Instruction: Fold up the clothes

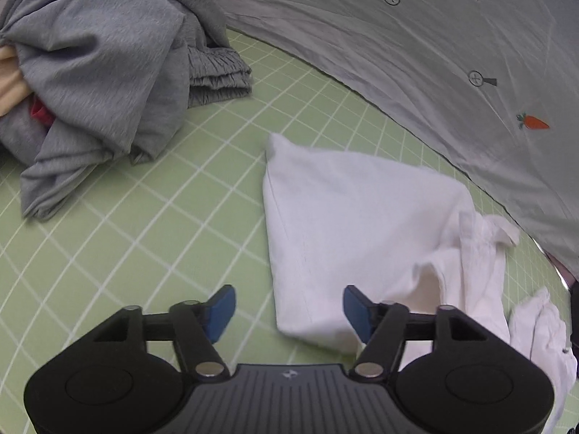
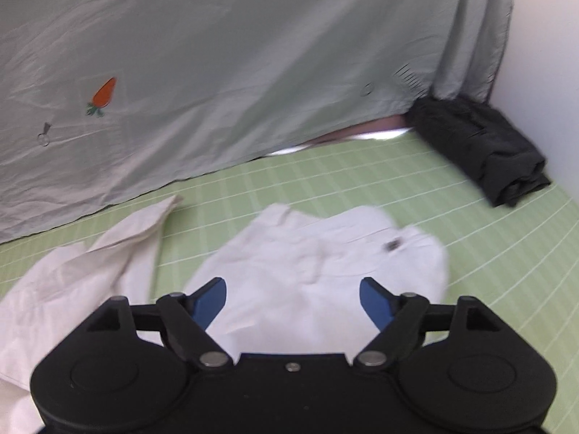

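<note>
A white garment (image 1: pixel 347 224) lies partly folded on a green grid mat (image 1: pixel 152 238), the landmark of the scene, with both grippers poised above it. The left gripper (image 1: pixel 289 313) hangs over the garment's near edge with its blue-padded fingers (image 1: pixel 222 311) spread wide and nothing between them; the cloth lies flat below, untouched by either pad. The right gripper (image 2: pixel 293 302) stands over the bunched waist end of the same white garment (image 2: pixel 318 264), its fingers (image 2: pixel 376 302) likewise wide apart and gripping nothing. From the right wrist view, a loose flap of the garment trails off toward the mat's far left edge. At the mat's far left corner, seen from the left wrist, a heap of grey clothes (image 1: pixel 105 72) sits unfolded, with bits of cream and red fabric showing beneath. A dark folded garment (image 2: pixel 481 148) rests at the mat's far right corner, against a white wall (image 2: pixel 542 72). Along the mat's far edge hangs a pale grey-green sheet (image 2: pixel 235 72) printed with an orange carrot (image 2: pixel 105 92).
</note>
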Demonstrator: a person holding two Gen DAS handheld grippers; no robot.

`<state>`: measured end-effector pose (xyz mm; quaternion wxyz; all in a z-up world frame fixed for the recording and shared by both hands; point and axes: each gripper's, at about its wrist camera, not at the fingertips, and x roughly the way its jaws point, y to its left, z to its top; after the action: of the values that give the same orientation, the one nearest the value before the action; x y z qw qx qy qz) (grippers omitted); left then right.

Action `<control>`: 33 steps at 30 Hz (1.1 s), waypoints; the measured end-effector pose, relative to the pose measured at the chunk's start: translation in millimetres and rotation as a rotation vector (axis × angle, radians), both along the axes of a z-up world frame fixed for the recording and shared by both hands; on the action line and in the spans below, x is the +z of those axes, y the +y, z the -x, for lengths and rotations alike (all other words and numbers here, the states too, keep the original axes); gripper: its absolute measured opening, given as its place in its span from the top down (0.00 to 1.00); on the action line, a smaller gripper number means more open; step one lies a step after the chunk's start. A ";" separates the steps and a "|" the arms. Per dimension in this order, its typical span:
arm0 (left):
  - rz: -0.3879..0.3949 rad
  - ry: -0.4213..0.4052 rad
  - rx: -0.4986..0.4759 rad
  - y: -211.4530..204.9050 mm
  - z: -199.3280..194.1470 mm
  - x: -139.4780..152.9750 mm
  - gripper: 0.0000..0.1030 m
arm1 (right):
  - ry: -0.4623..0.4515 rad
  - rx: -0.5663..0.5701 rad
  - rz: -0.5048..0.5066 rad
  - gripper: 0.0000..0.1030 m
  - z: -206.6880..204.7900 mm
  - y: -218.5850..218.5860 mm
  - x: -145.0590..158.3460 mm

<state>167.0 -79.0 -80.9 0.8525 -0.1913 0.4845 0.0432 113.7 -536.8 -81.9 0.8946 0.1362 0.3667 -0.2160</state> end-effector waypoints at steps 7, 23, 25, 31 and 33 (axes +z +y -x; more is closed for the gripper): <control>0.000 0.041 0.019 6.1 -38.9 -27.6 0.17 | 0.119 -0.028 -0.124 0.13 -59.1 36.2 -31.7; -0.135 0.020 0.016 -10.2 -68.3 -34.0 0.94 | 0.268 0.196 0.159 0.64 -72.1 82.7 -57.9; -0.125 0.018 0.031 -5.5 -64.0 -31.0 0.98 | 0.230 0.194 0.144 0.90 -59.1 72.7 -49.2; -0.167 0.004 0.032 5.9 -21.8 -14.7 0.98 | 0.084 0.042 0.154 0.94 12.7 19.4 -10.6; -0.175 0.010 0.054 15.8 2.0 -10.8 0.98 | 0.052 -0.028 0.185 0.94 44.5 -0.1 2.0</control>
<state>165.0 -63.2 -91.7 0.8621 -0.1289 0.4777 0.1091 69.2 -537.0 -79.9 0.8904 0.0526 0.3663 -0.2650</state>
